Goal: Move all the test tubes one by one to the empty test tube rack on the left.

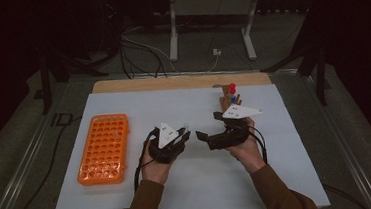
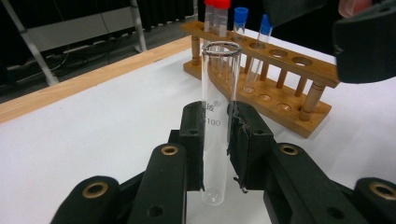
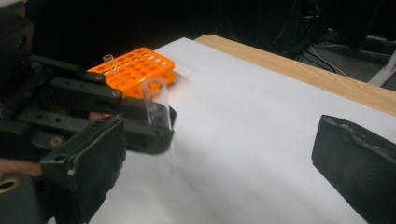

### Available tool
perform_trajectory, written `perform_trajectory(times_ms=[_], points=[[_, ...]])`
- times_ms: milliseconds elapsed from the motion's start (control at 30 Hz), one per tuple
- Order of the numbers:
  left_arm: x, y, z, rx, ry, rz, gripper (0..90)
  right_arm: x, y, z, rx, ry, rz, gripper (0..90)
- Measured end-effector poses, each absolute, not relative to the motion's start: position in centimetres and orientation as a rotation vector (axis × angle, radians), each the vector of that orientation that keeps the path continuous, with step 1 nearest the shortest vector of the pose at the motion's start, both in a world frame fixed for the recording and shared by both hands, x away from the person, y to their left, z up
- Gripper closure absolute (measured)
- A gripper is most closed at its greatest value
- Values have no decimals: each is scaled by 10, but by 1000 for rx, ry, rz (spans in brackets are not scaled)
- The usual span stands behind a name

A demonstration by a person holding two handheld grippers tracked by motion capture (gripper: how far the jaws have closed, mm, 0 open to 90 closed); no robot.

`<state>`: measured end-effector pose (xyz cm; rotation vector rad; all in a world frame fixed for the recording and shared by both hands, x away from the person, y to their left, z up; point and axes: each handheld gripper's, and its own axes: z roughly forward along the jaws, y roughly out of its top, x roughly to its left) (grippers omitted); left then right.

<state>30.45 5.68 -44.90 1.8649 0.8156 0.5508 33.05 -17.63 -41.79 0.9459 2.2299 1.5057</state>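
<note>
A white sheet covers most of the table and fills the middle of the high view, with a strip of bare light wood showing along its far edge and grey carpeted floor around it. The room beyond is dark: cables trail across the floor at the top centre of the frame, and the grey metal legs of a stand rise there beside them. A dark metal rail runs diagonally down the left side. On the sheet, left of centre, lies an orange tube rack, its many round holes facing up. Right of centre, toward the far edge, stands a wooden rack with red- and blue-capped tubes in it. In the middle of the frame two hands in brown sleeves hold the tools close together. The left gripper pinches a clear glass test tube between its pads; in the left gripper view the tube stands upright at frame centre, open rim up, rounded bottom just above the white sheet, with the wooden rack behind it at the upper right. The right gripper sits just right of it with its jaws spread wide and nothing between them; in the right gripper view its two black pads stand at the lower left and lower right, apart from the tube.
</note>
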Motion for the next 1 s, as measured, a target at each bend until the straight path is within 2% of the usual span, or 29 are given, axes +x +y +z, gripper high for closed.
perform_trajectory(times_ms=[167, 1000], points=[[304, 65, -447, 1851, 846, 566, 763, 329, -185, -420, 959, 2200, 1515, 1], [300, 128, -447, 1803, 966, 624, 761, 316, -235, -433, 1037, 2094, 1446, 1]])
